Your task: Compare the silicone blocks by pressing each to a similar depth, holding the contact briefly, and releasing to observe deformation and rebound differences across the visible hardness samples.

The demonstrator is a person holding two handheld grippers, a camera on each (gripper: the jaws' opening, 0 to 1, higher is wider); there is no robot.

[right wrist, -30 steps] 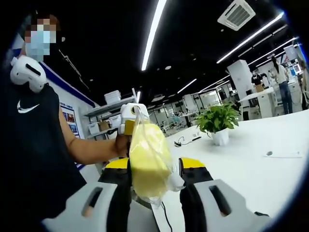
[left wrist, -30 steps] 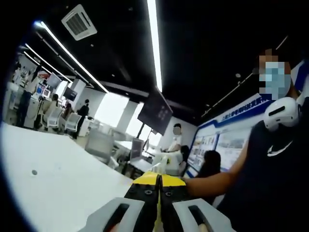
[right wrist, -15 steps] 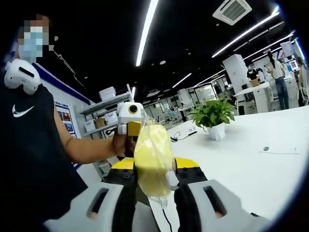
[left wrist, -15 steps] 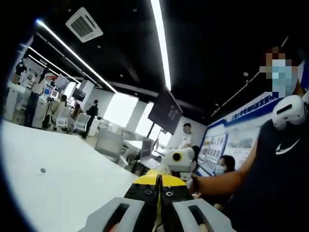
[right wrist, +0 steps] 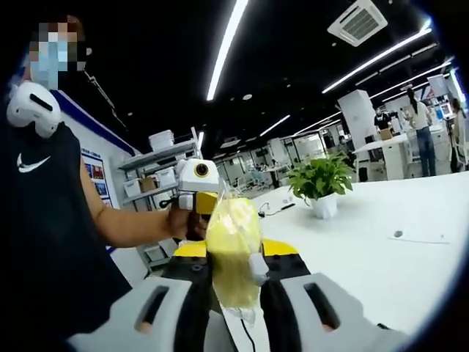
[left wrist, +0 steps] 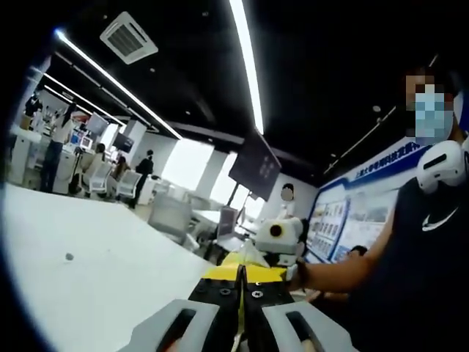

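Observation:
A yellow silicone block (right wrist: pixel 233 253) in a clear plastic bag stands between the jaws of my right gripper (right wrist: pixel 234 268), which is shut on it, and the block looks squeezed narrow. My left gripper (left wrist: pixel 240 277) is shut, its yellow-tipped jaws pressed together. In the right gripper view the left gripper (right wrist: pixel 196 187) is held by a hand right behind the top of the bag; I cannot tell if it pinches the bag's edge. In the left gripper view the right gripper (left wrist: pixel 278 238) sits just past my jaw tips, with a pale bit of the bag (left wrist: pixel 247 255) beside it.
A white table (right wrist: pixel 381 257) spreads to the right in the right gripper view, with a potted plant (right wrist: pixel 319 183) and a cable on it. The same table (left wrist: pixel 88 279) lies on the left in the left gripper view. A person in a black top (left wrist: pixel 418 279) holds both grippers.
The right gripper's jaws have drawn closer together, and the bagged yellow block looks narrower. The two grippers have come slightly nearer each other. Both views shifted a little.

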